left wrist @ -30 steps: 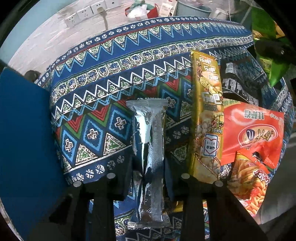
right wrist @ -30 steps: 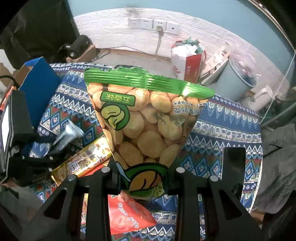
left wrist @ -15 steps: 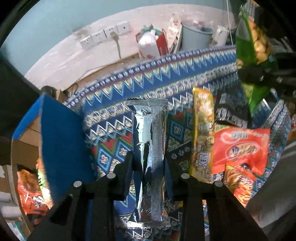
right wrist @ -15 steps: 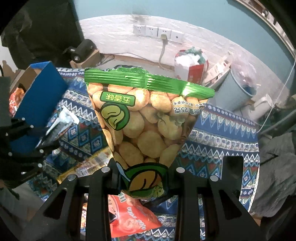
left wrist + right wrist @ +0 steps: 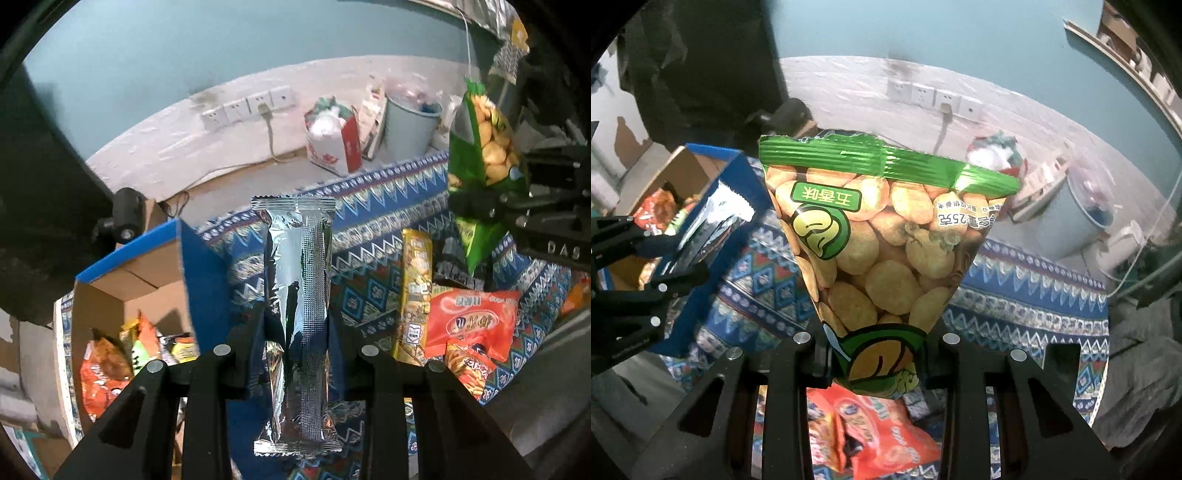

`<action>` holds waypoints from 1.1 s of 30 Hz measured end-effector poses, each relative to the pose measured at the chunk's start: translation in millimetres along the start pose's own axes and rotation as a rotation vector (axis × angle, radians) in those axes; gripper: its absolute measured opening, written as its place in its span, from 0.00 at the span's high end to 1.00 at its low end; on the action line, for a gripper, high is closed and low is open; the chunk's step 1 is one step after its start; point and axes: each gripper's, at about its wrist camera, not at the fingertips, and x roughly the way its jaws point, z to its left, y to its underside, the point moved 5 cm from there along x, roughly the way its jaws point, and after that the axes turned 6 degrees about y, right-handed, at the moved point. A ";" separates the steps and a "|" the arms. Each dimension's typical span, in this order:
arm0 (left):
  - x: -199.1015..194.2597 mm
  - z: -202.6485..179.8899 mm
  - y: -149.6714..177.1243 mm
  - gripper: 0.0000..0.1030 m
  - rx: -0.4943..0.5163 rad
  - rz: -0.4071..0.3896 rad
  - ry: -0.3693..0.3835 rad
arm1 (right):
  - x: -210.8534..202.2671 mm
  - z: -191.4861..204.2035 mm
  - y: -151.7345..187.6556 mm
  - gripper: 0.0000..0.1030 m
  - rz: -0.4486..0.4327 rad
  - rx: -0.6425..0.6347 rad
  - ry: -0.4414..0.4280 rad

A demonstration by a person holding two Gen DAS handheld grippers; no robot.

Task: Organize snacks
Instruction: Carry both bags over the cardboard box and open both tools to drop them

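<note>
Wall sockets (image 5: 246, 107) behind; grey bin (image 5: 412, 127) beside red-white bag (image 5: 332, 142); patterned cloth (image 5: 1034, 295).

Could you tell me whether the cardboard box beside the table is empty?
No, the cardboard box already holds several snack packets, orange and green ones, on its floor.

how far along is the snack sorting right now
Partly done. Several packets already lie inside the blue cardboard box. In hand: the left gripper is shut on a silver packet, the right gripper on a green bean bag, both lifted off the cloth. Left on the patterned cloth: a yellow packet, a red bag and a few others.
</note>
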 end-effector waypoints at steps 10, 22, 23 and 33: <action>-22.0 39.2 9.8 0.70 -0.085 -0.033 -0.021 | -10.2 43.9 -28.0 0.71 -0.039 -0.052 -0.061; -38.5 99.7 43.3 0.70 -0.202 -0.034 -0.058 | -9.8 108.7 -66.9 0.71 -0.053 -0.129 -0.130; -38.8 103.3 46.5 0.70 -0.212 -0.033 -0.052 | -9.5 116.0 -69.8 0.71 -0.054 -0.138 -0.136; -40.3 147.8 85.1 0.70 -0.309 -0.003 -0.083 | -1.6 180.4 -86.7 0.71 -0.047 -0.207 -0.191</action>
